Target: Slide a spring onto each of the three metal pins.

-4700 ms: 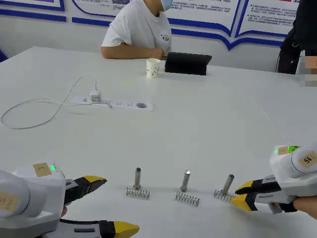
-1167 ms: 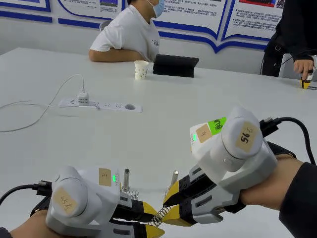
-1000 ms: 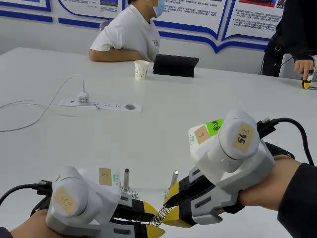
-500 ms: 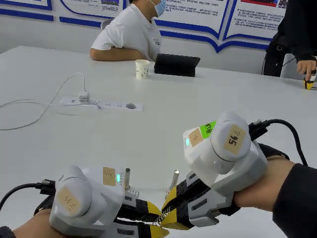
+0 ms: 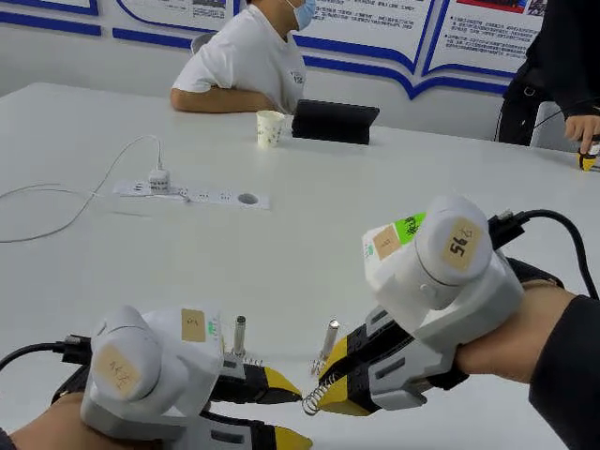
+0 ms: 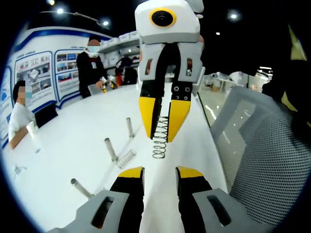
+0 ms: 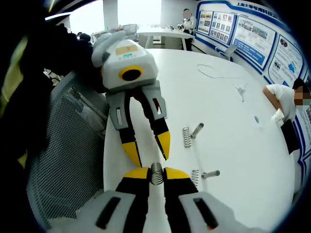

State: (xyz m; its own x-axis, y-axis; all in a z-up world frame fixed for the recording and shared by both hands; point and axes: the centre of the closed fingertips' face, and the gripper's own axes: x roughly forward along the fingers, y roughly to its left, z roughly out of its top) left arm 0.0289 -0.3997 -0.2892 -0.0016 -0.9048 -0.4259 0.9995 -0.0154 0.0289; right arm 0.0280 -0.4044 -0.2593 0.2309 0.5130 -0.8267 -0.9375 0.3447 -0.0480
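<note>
Silvery wire wound into a slim open coil, the held spring (image 7: 156,173) is pinched at one end between the yellow, wedge-shaped tips of the right claw (image 5: 324,389). The jaws are closed on it. The rest of the coil sticks out free, off the white tabletop (image 5: 309,234) and on none of the pins. In the left gripper view this claw comes in from the top and the coil hangs from its tips with the lower end loose.

The left claw (image 6: 159,172) faces it, its two yellow-capped black jaws spread apart with nothing between them. In the head view its upper tip lies just beside the free end of the held spring, with no contact visible.

The three pins (image 6: 111,149) are smooth, round metal rods standing in a row on the glossy tabletop. In the left gripper view they are beyond the claws and to the left. All three are bare, and a loose spring (image 6: 126,158) lies on its side next to the middle one. The right gripper view shows two of the rods, each with a short coil lying beside it.

Both gripper bodies are rounded white plastic with paper labels. Farther back on the tabletop are a flat white power strip (image 5: 206,195) with a thin looping cable (image 5: 56,202), a paper cup (image 5: 270,127) and a black tablet (image 5: 335,121). A seated person in a white shirt (image 5: 239,61) is behind them. A grey mesh chair (image 6: 262,145) stands at the tabletop's edge.
</note>
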